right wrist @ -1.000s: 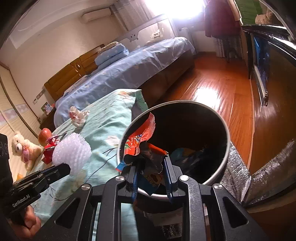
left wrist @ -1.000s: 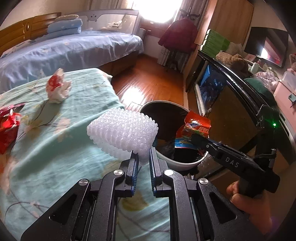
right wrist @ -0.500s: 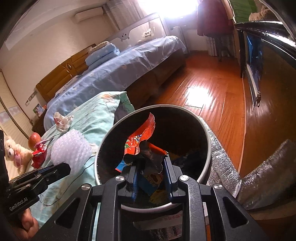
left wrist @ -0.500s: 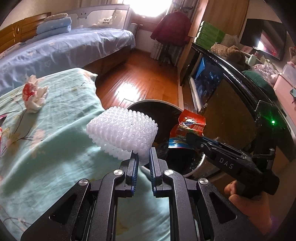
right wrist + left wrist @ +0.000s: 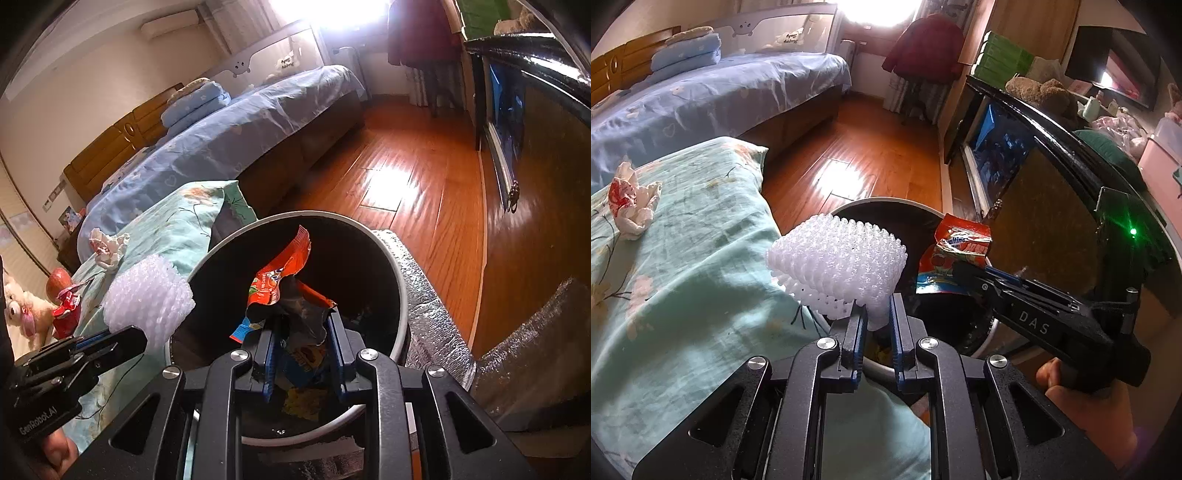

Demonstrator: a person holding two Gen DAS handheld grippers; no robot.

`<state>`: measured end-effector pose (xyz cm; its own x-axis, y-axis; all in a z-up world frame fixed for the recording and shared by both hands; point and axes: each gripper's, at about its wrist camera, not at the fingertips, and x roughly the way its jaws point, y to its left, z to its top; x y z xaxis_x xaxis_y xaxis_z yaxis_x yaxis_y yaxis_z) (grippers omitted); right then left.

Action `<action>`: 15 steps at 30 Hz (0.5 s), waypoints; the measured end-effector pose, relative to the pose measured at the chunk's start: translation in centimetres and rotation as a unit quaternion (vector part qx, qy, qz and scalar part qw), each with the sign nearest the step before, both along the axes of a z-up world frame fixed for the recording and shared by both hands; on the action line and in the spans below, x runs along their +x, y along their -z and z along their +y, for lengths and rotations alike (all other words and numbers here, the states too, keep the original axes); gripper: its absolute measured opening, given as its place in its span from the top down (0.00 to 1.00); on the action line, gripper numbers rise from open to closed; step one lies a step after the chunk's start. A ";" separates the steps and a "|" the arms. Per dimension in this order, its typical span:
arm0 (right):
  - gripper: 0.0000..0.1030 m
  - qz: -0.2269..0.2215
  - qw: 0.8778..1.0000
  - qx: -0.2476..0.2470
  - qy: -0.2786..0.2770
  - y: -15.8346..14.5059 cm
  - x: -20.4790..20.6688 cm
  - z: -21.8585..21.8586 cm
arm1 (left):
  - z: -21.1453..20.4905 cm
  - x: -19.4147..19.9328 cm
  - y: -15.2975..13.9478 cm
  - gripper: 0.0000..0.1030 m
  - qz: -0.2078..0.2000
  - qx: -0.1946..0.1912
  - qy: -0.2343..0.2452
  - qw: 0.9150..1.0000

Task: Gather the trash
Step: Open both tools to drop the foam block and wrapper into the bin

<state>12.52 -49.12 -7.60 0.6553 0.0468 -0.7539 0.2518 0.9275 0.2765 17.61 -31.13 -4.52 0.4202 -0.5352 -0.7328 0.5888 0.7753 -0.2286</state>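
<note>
Both clamped grippers nearer bin: bubble wrap, wrapper.

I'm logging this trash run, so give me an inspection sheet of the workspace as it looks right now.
Surface: teal floral quilt on a bed.
Job's things: bubble wrap at the rim of the trash bin; orange snack wrapper over its mouth; crumpled tissue and red wrapper lie on the quilt.
Clutter: apple, plush toy.
Grippers: left gripper shut on bubble wrap; right gripper shut on snack wrapper.
Cables: nothing seen.
Surroundings: blue bed, wooden floor, dark cabinet.
</note>
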 end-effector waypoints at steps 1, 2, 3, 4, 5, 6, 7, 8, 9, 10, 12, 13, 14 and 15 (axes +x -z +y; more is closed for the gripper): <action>0.76 0.000 1.000 0.000 0.001 0.0 0.0 -0.1 | -0.1 0.1 0.0 0.89 0.001 0.000 0.001 1.000; 0.76 0.001 1.000 -0.001 0.001 0.0 0.1 -0.1 | -0.2 0.1 0.0 0.89 0.001 -0.001 0.001 1.000; 0.76 0.001 1.000 0.000 0.000 0.0 0.2 -0.2 | -0.2 0.1 0.1 0.89 0.001 -0.001 0.002 1.000; 0.75 0.001 1.000 0.000 0.001 0.0 0.2 -0.2 | -0.4 0.1 0.0 0.89 0.000 0.000 0.002 1.000; 0.75 0.001 1.000 -0.001 0.001 0.0 0.2 -0.2 | -0.5 0.1 0.0 0.88 -0.001 0.000 0.004 1.000; 0.74 0.001 1.000 -0.002 0.001 0.0 0.2 -0.2 | -0.6 0.1 0.1 0.86 0.000 0.000 0.007 1.000; 0.73 0.001 1.000 -0.003 0.002 0.0 0.3 -0.2 | -0.6 0.1 0.1 0.78 0.001 0.003 0.007 1.000; 0.73 0.002 1.000 -0.004 0.003 0.0 0.3 -0.3 | -0.5 0.0 0.1 0.74 -0.001 0.004 0.006 1.000; 0.72 0.003 1.000 -0.004 0.005 0.0 0.3 -0.3 | -0.5 -0.1 0.0 0.67 -0.004 0.005 0.004 1.000; 0.69 0.003 1.000 -0.004 0.006 0.0 0.3 -0.5 | -0.4 -0.2 0.0 0.63 -0.006 0.004 0.002 1.000; 0.65 0.004 1.000 -0.003 0.010 -0.1 0.2 -0.6 | 0.1 -0.4 -0.1 0.56 -0.006 0.002 -0.001 1.000; 0.60 0.003 1.000 -0.003 0.011 -0.1 0.1 -0.6 | 0.3 -0.4 -0.1 0.52 -0.006 0.001 -0.004 1.000; 0.59 0.001 1.000 -0.002 0.012 -0.2 0.1 -0.7 | 0.6 -0.5 -0.2 0.51 -0.008 0.000 -0.007 1.000; 0.56 0.001 1.000 -0.001 0.012 -0.2 0.0 -0.6 | 1.1 -0.7 -0.2 0.50 -0.010 0.000 -0.011 1.000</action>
<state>12.56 -49.73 -7.35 0.6551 0.0298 -0.7549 0.2745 0.9215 0.2746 16.92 -30.07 -4.31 0.4465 -0.5261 -0.7238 0.5756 0.7882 -0.2179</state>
